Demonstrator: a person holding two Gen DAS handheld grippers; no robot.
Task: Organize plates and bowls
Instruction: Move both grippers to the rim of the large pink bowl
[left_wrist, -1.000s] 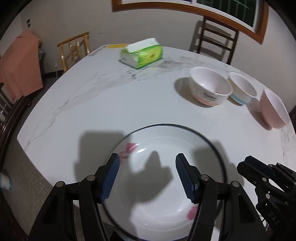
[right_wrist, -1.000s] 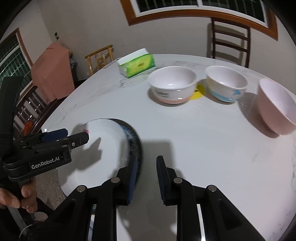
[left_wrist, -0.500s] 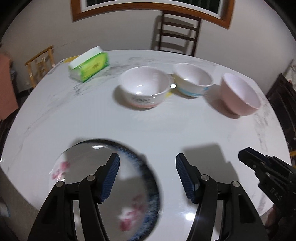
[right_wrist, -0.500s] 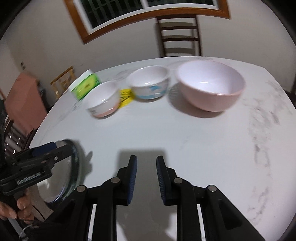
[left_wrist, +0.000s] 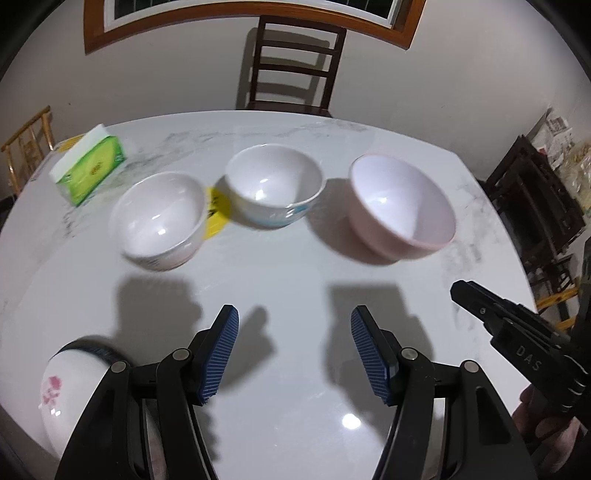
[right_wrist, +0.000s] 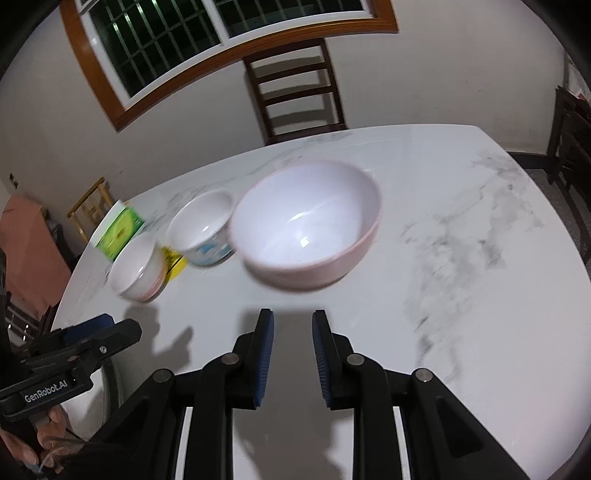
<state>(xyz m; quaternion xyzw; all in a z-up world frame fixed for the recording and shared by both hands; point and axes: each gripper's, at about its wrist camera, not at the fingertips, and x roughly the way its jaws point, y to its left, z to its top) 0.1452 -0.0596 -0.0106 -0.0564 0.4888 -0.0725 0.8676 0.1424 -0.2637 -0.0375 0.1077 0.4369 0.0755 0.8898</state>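
Three bowls stand in a row on the white marble table (left_wrist: 288, 280): a white bowl with pink base (left_wrist: 160, 219), a white bowl with blue print (left_wrist: 273, 184) and a larger pink bowl (left_wrist: 400, 210). They also show in the right wrist view: (right_wrist: 138, 267), (right_wrist: 203, 229), (right_wrist: 306, 221). A white plate with pink flowers and dark rim (left_wrist: 62, 391) lies at the near left edge. My left gripper (left_wrist: 293, 347) is open and empty above the table, short of the bowls. My right gripper (right_wrist: 291, 354) is empty, its jaws a narrow gap apart, in front of the pink bowl.
A green tissue pack (left_wrist: 90, 170) lies at the far left of the table. A yellow sticker (left_wrist: 216, 218) lies between the two white bowls. A dark wooden chair (left_wrist: 295, 70) stands behind the table, and dark furniture (left_wrist: 535, 199) stands to the right.
Both grippers have swung right, away from the plate and toward the bowls. The plate has slid to the lower left of the left wrist view. The pink bowl is now closer to the right gripper.
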